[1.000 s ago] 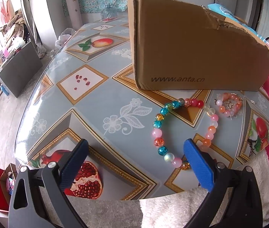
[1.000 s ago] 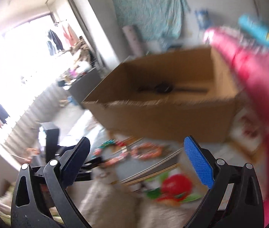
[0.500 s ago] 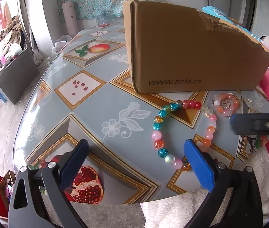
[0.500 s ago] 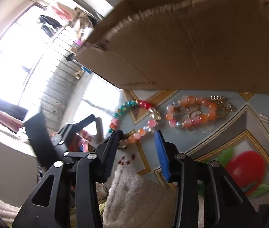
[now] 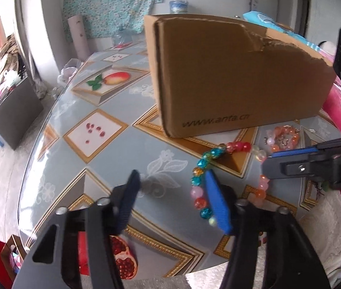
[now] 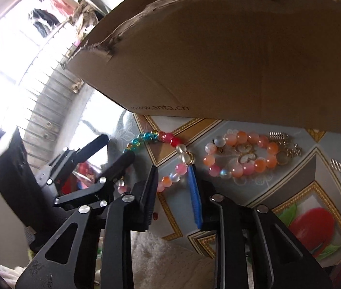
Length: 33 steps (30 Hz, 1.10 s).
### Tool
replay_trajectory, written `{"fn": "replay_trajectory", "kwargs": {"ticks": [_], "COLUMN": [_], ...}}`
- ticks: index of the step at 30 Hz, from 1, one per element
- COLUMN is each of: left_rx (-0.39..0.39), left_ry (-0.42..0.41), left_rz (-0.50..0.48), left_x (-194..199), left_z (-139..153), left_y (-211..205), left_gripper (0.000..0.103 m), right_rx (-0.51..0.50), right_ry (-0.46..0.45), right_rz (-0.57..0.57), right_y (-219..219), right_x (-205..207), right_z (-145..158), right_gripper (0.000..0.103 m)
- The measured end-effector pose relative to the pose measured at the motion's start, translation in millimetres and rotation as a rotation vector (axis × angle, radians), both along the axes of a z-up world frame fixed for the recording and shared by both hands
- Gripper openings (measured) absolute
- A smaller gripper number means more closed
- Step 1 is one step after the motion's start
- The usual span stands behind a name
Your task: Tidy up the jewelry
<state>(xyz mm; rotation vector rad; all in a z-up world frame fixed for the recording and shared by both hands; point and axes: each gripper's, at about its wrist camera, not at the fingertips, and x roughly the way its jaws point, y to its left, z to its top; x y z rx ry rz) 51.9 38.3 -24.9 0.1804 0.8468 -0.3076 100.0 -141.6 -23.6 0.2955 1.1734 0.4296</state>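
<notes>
**Both grippers close in on the multicoloured bead strand**

Left gripper [image 5: 173,192], black-framed with blue pads, hangs low over the table with its jaws closing; between them lies only bare patterned tabletop, and the near side of the long strand of mixed teal, orange, pink and red glass beads [image 5: 200,185] runs just outside its right finger [image 5: 216,204], so close that contact cannot be told. Right gripper [image 6: 174,185], of the same black and blue build, is also closing, and a short run of the strand's pink and orange beads [image 6: 173,177] sits between its fingers; whether the pads already press on them cannot be told. In the left wrist view this gripper [image 5: 270,166] reaches in from the right edge, over the far side of the loop.

The bead strand lies as an open loop on the grey-blue glossy table with gold-framed fruit pictures [image 5: 112,159], directly in front of the torn brown cardboard box printed "www.anta.cn" [image 5: 238,79]. Just beside the loop, also in front of the box, rests a smaller bracelet of orange and pink round beads [image 6: 242,159] with a gold charm inside its ring and small silver metal pieces [image 6: 293,150] at its far end. A white fluffy cloth [image 6: 170,257] covers the near table edge.
</notes>
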Motion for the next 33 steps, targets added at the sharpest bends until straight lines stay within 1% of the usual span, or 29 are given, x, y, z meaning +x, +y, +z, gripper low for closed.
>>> {"fn": "replay_trajectory", "kwargs": {"ticks": [1, 2, 3, 5, 6, 7, 8, 12, 14, 18, 23, 26, 28, 31, 33], "left_rx": [-0.001, -0.002, -0.002, 0.001, 0.0, 0.0, 0.003, -0.022, -0.039, -0.065, -0.089, -0.102, -0.115, -0.143, -0.163], "left_ry": [-0.001, -0.002, -0.002, -0.005, -0.006, -0.008, -0.01, -0.011, -0.014, -0.02, -0.04, -0.063, -0.077, -0.11, -0.15], "left_rz": [-0.009, -0.021, -0.028, -0.045, -0.052, -0.055, -0.055, -0.056, -0.055, -0.05, -0.048, -0.048, -0.052, -0.067, -0.085], "left_x": [-0.3, -0.8, -1.4, -2.7, -3.5, -4.0, -4.2, -5.6, -6.6, -9.2, -15.5, -22.7, -26.8, -34.3, -38.4], "left_z": [0.2, 0.3, 0.1, 0.2, 0.0, 0.0, 0.0, 2.2, 5.6, 14.5, 32.5, 49.4, 60.8, 86.8, 109.6], "left_y": [-1.3, -2.7, -4.1, -7.6, -9.3, -10.5, -11.7, -10.7, -8.4, -4.8, -3.9, -4.2, -4.2, -5.3, -8.2], "left_gripper": [0.042, 0.036, 0.034, 0.021, 0.017, 0.01, 0.009, 0.009, 0.009, 0.009, 0.009, 0.009, 0.009, 0.009, 0.009], "right_rx": [-0.022, -0.031, -0.038, -0.044, -0.048, -0.046, -0.043, -0.022, -0.005, 0.019, 0.053, 0.075, 0.089, 0.108, 0.121], "right_ry": [-0.007, -0.011, -0.015, -0.019, -0.022, -0.019, -0.015, -0.013, -0.014, -0.038, -0.077, -0.108, -0.146, -0.205, -0.253], "right_rz": [0.002, 0.002, 0.003, 0.001, 0.002, 0.004, 0.003, 0.003, 0.0, -0.009, -0.011, -0.006, 0.002, 0.019, 0.034], "right_y": [5.8, 7.6, 11.3, 15.8, 18.5, 21.4, 22.6, 28.1, 19.3, 13.0, -3.7, -10.1, -15.0, -29.8, -34.1], "right_x": [0.2, 1.2, 1.4, 2.0, 2.5, 2.5, 3.8, 1.1, -2.5, -8.3, -19.8, -25.7, -31.6, -44.9, -47.8], "right_z": [0.5, 0.7, 1.0, 2.1, 2.3, 1.8, 1.5, 2.3, 2.1, 11.0, 24.2, 35.1, 45.5, 63.8, 79.8], "right_gripper": [0.017, 0.017, 0.017, 0.017, 0.015, 0.012, 0.007, 0.007, 0.007, 0.007, 0.007, 0.007, 0.007, 0.007, 0.007]}}
